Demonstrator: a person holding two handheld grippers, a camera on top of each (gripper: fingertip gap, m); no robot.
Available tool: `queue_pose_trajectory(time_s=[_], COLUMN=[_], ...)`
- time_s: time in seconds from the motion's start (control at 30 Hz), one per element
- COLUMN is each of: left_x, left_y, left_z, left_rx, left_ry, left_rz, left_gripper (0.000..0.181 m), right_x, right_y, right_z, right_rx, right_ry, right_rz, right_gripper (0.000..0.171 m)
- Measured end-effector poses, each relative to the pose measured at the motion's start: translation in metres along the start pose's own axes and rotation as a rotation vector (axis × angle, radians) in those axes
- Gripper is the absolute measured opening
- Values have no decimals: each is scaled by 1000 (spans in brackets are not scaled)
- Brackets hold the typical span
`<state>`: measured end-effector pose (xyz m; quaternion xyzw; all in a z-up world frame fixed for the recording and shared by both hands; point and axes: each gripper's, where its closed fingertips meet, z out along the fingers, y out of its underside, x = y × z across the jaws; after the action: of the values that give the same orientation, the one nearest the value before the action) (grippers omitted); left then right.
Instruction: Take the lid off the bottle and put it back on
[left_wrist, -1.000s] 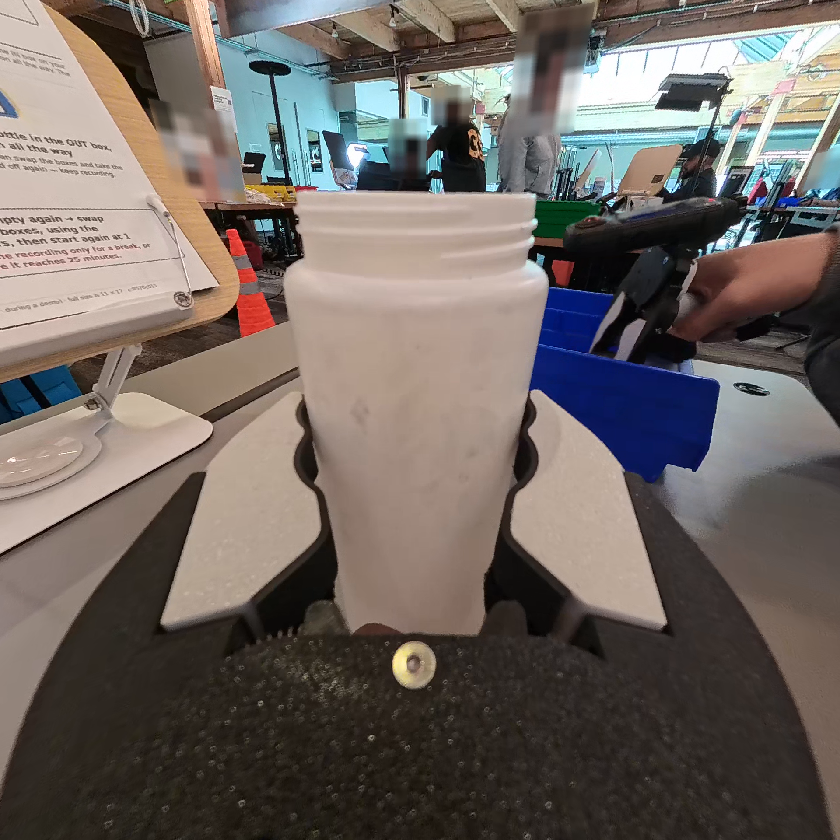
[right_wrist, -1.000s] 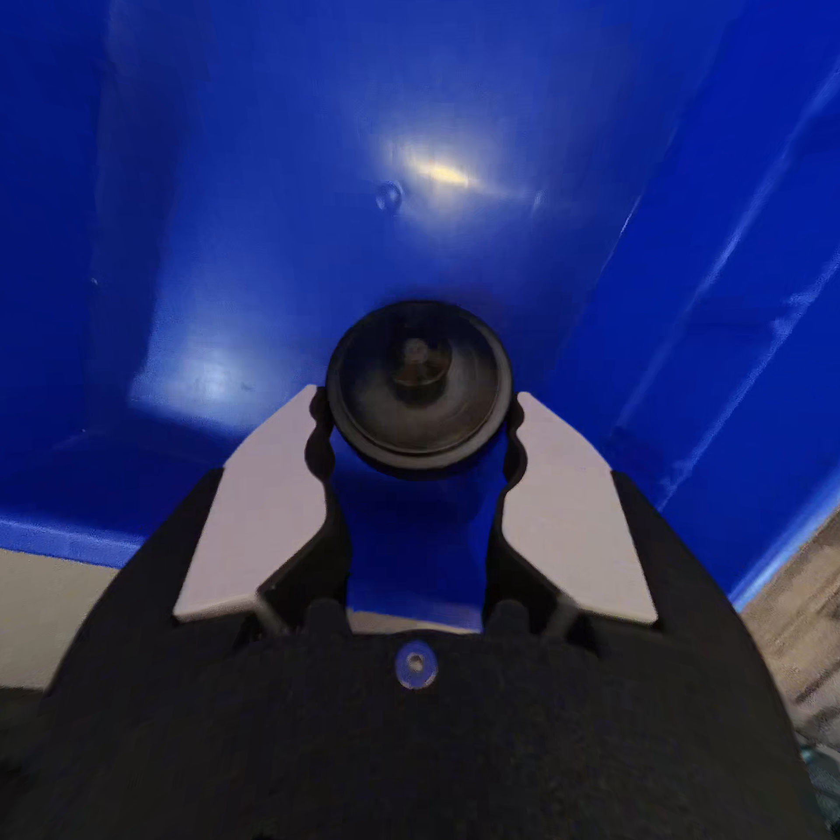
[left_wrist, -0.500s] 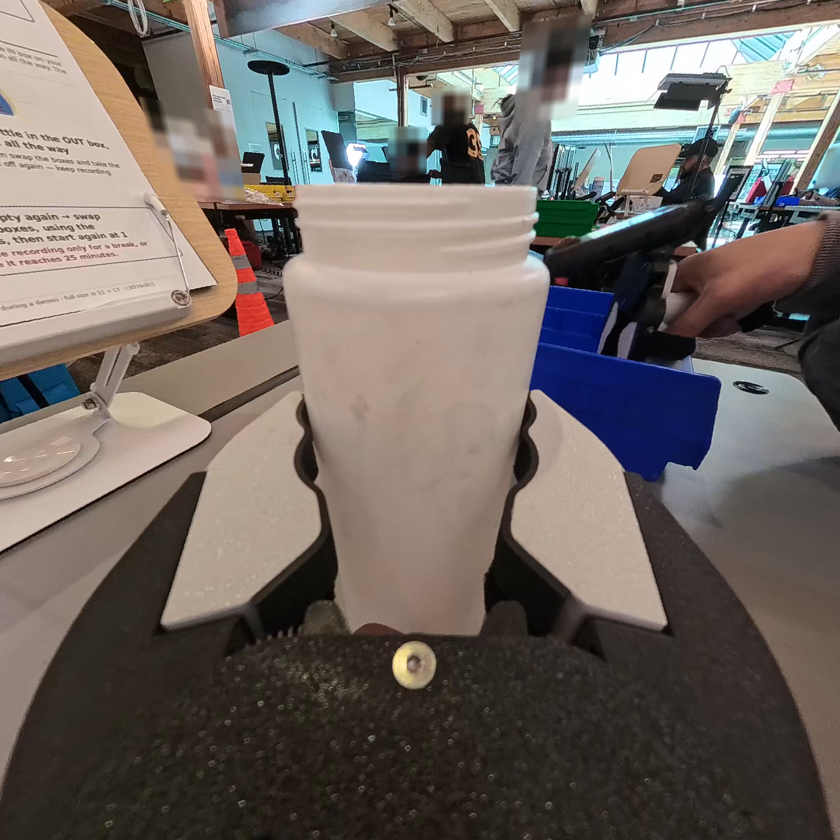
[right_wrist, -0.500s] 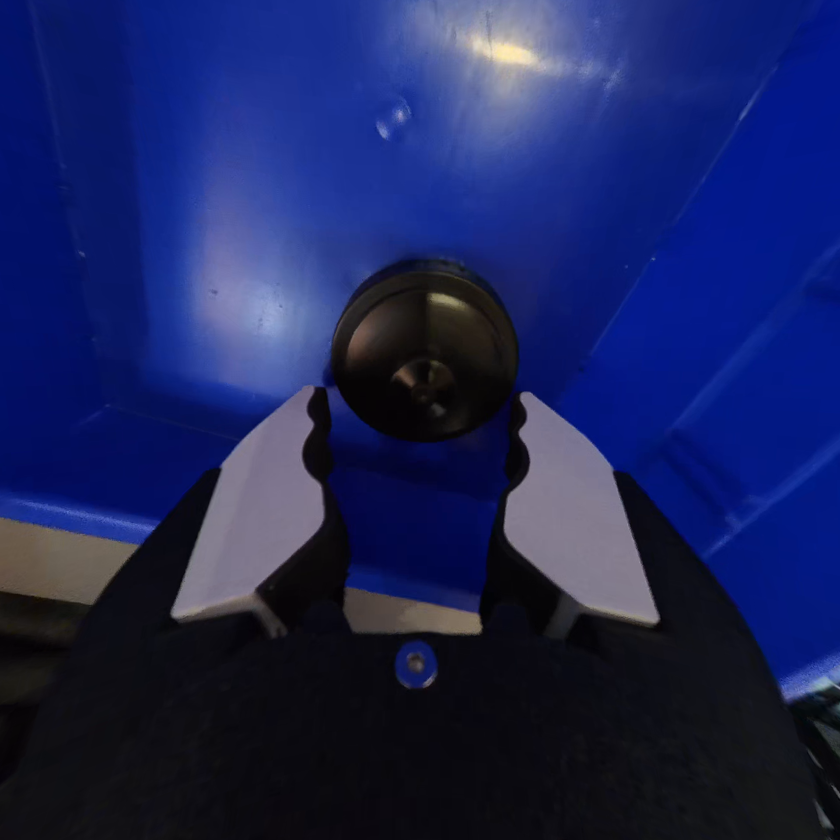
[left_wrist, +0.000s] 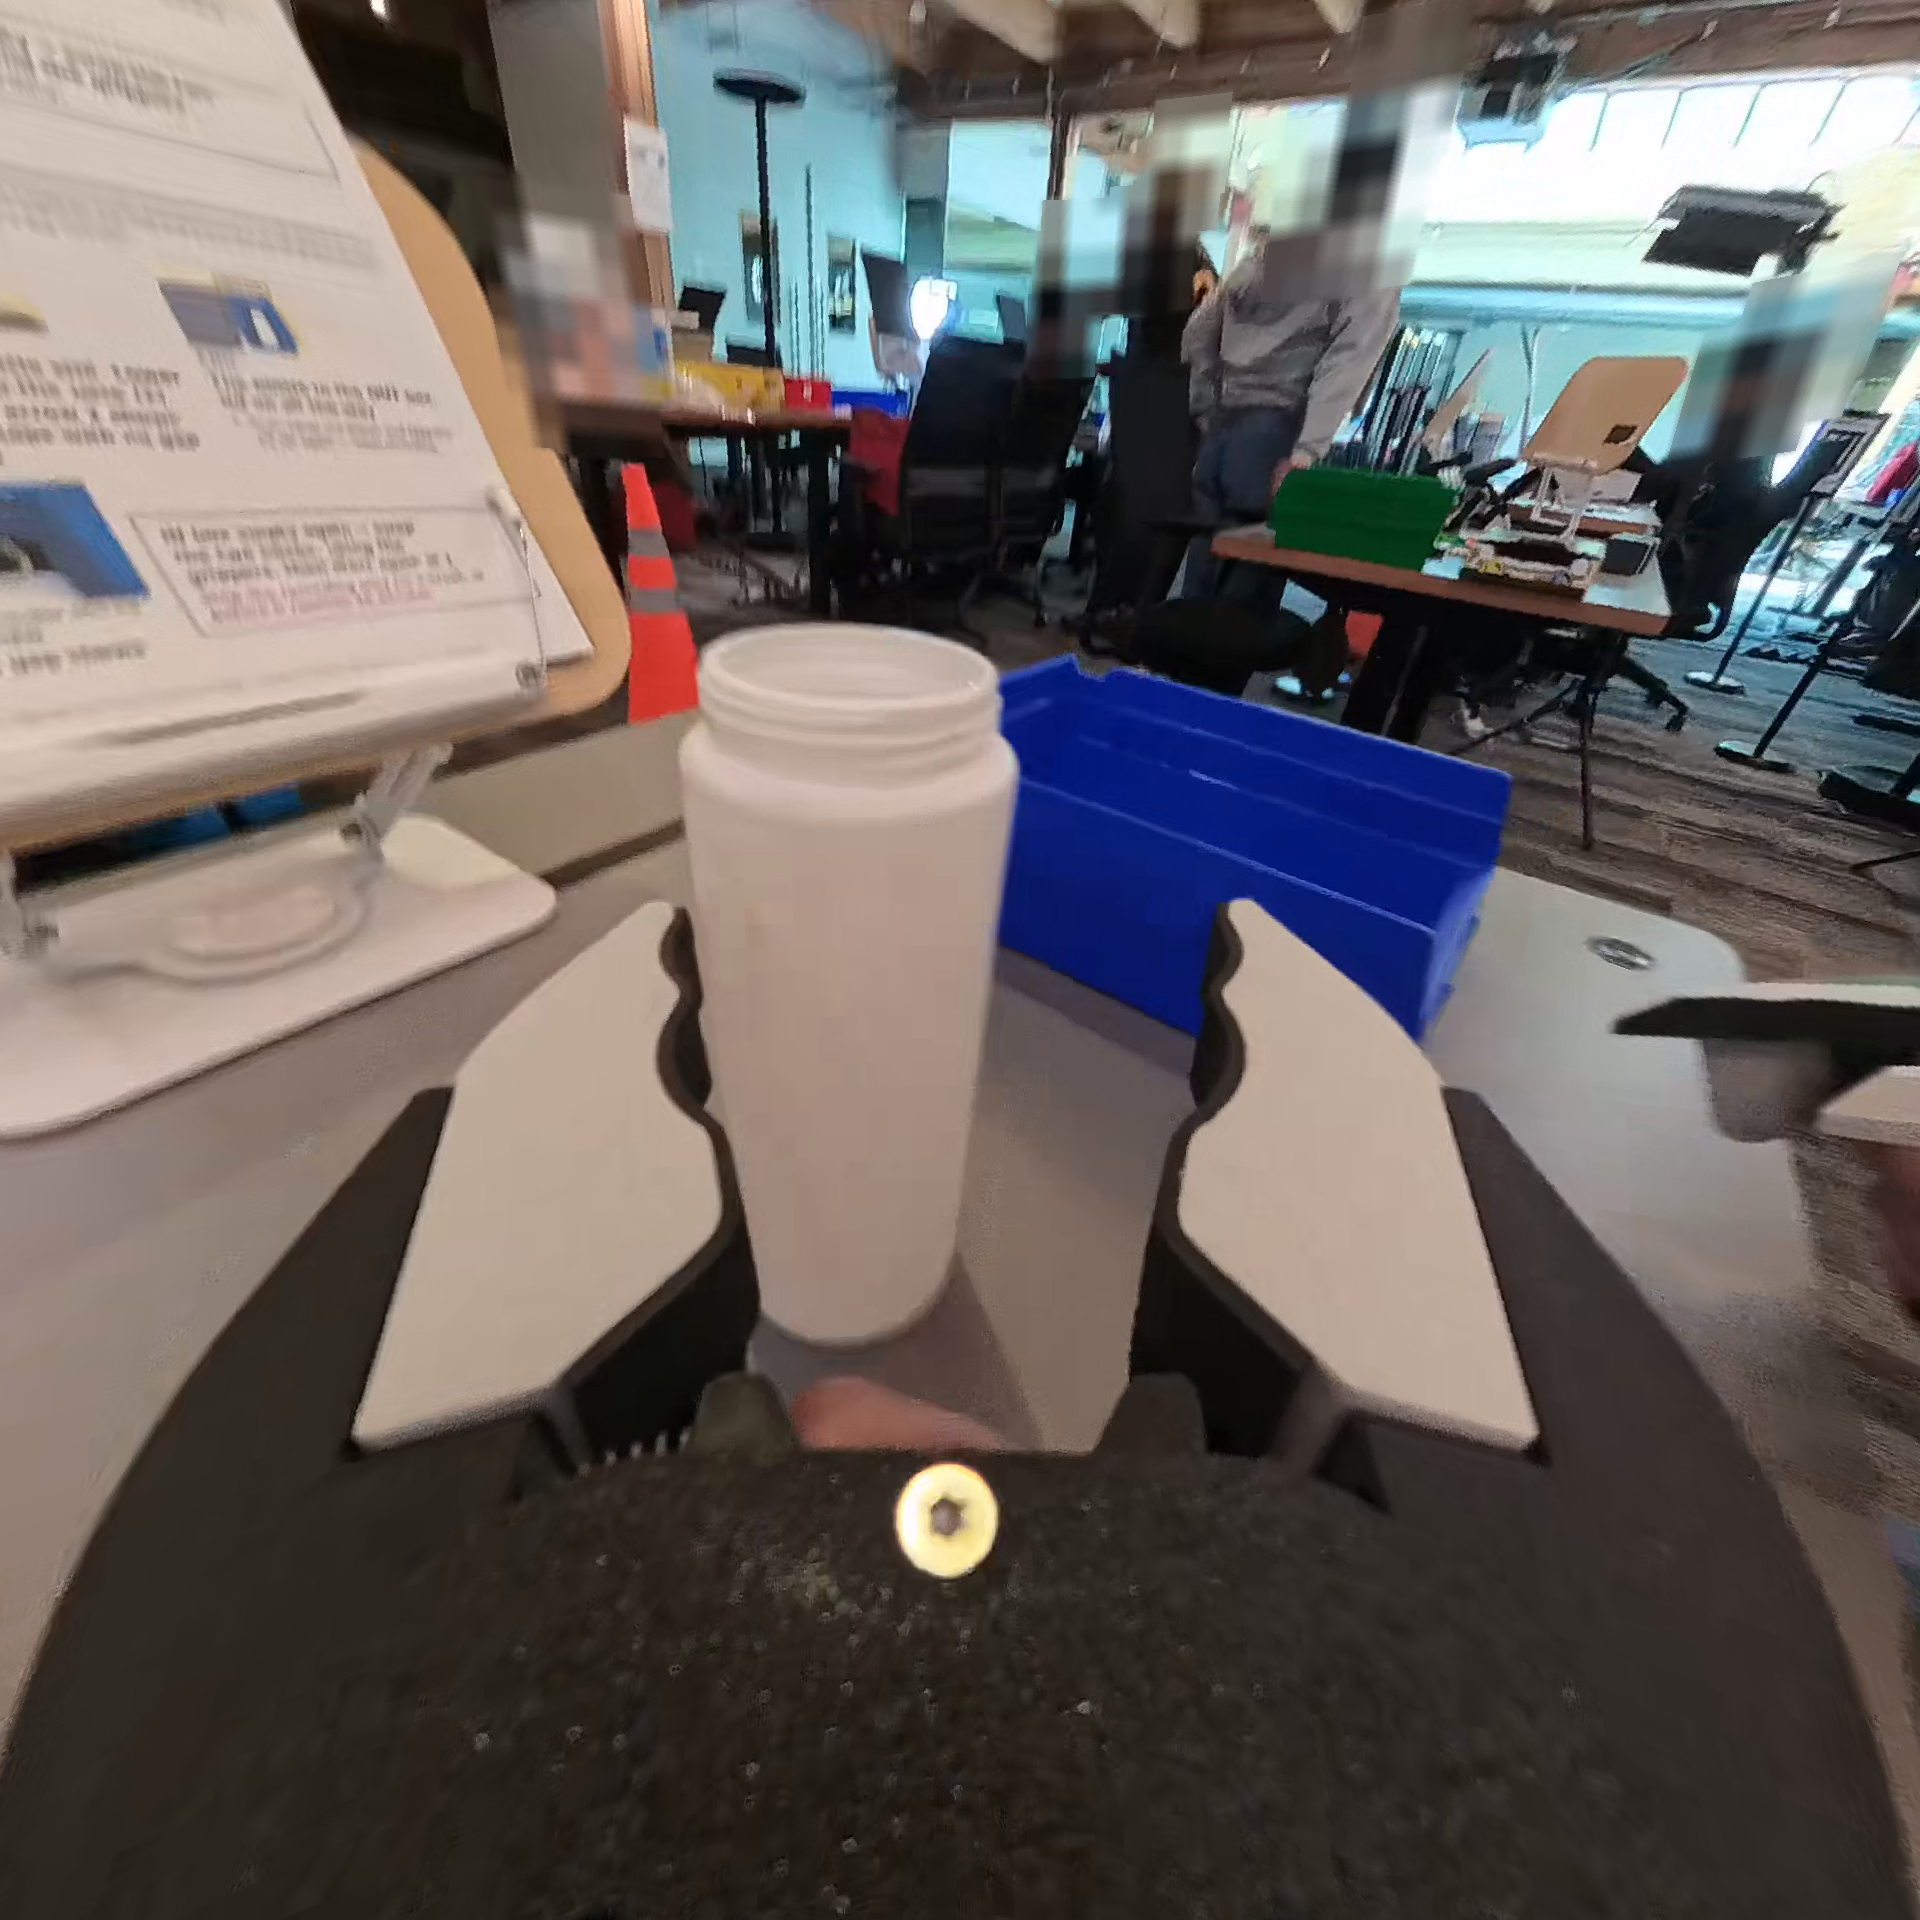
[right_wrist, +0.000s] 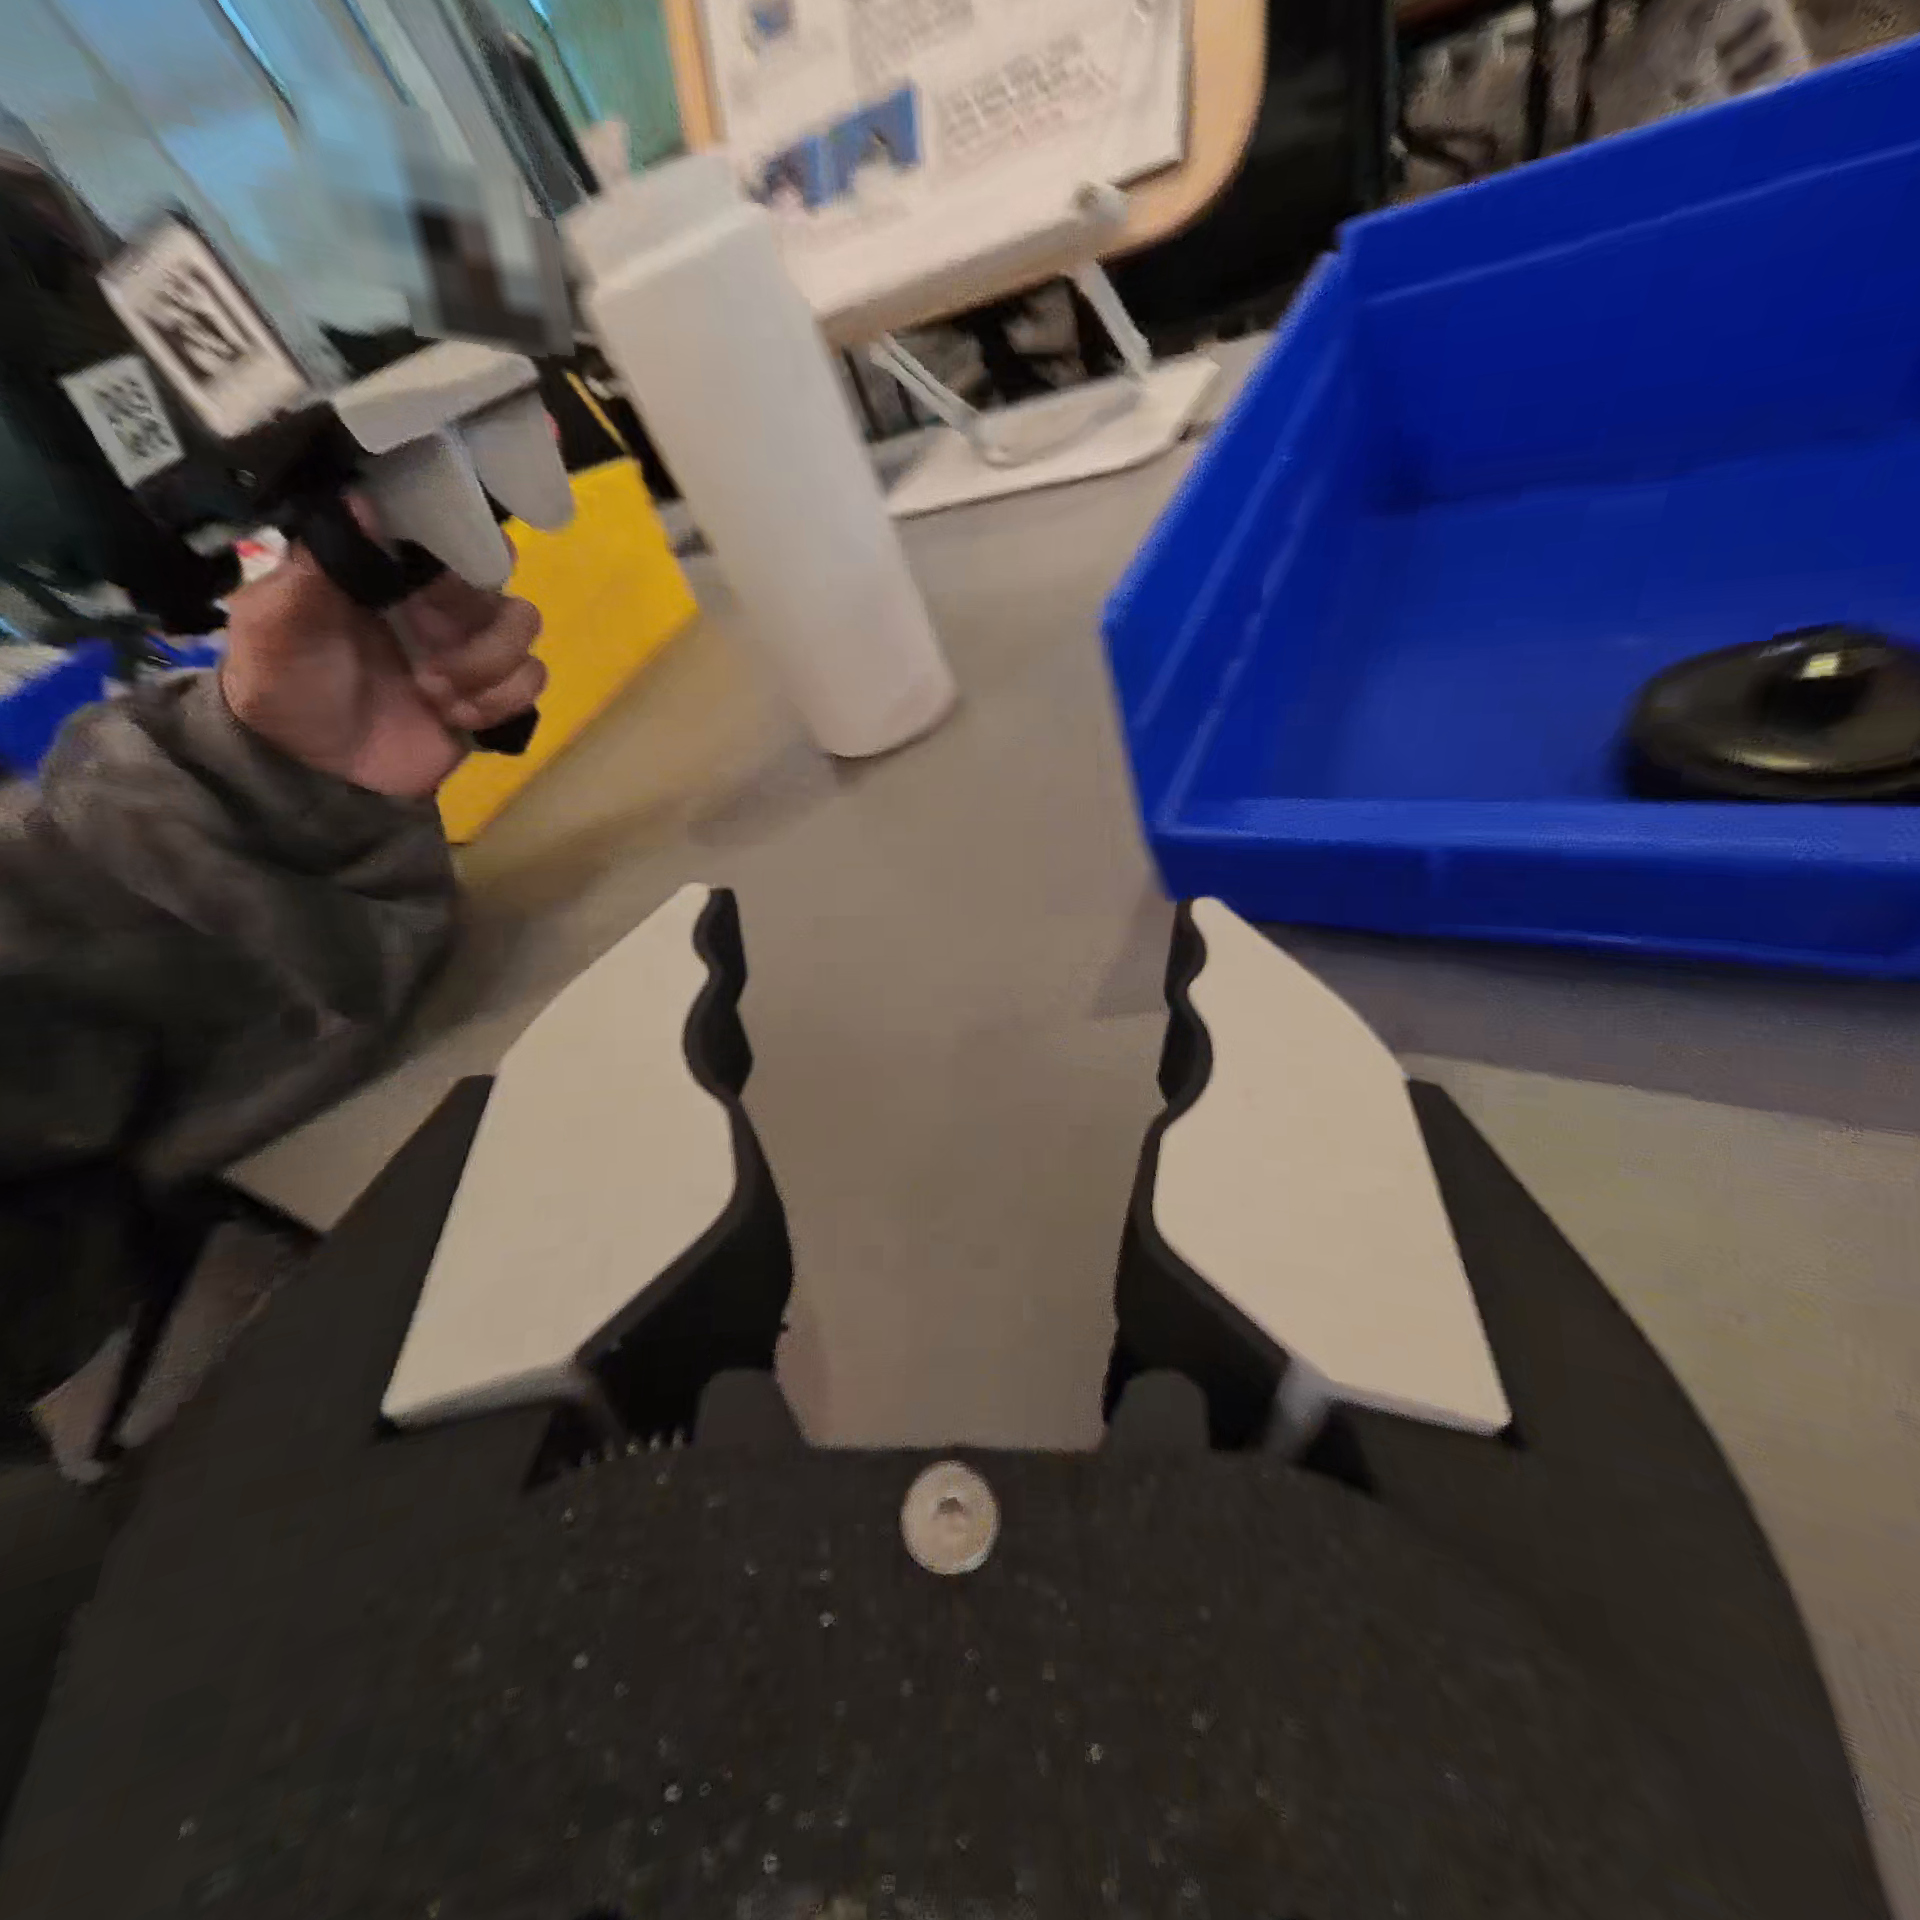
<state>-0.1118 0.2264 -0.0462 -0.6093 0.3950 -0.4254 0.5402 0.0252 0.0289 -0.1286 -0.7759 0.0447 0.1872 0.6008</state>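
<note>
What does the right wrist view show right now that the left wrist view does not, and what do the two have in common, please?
Only the right wrist view shows the black lid lying inside the blue bin, a yellow box, and the hand holding the left gripper. Only the left wrist view shows the bottle's open threaded mouth, an orange cone and people at tables behind. Both show the white bottle standing uncapped on the grey table, the blue bin, the document stand, and open jaws holding nothing.

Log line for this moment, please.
left claw: open, around bottle | right claw: open, empty | lid: in blue bin | bottle: uncapped, upright
</note>
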Motion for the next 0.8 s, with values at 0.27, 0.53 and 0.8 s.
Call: queue_pose_trajectory(time_s=[0.27,0.53,0.8], left_x=[50,65,64], left_y=[58,72,75], left_z=[-136,-197,-198], left_rx=[-272,-221,-197], left_ry=[-222,-379,-338], left_rz=[-181,-39,-85], left_gripper=[80,79,72], right_x=[-31,-46,-68], right_y=[10,-19,-73], right_z=[9,52,208], right_rx=[-28,29,-3], right_ry=[-135,-50,-21], right_rz=[-106,-322,-437], right_gripper=[82,85,109])
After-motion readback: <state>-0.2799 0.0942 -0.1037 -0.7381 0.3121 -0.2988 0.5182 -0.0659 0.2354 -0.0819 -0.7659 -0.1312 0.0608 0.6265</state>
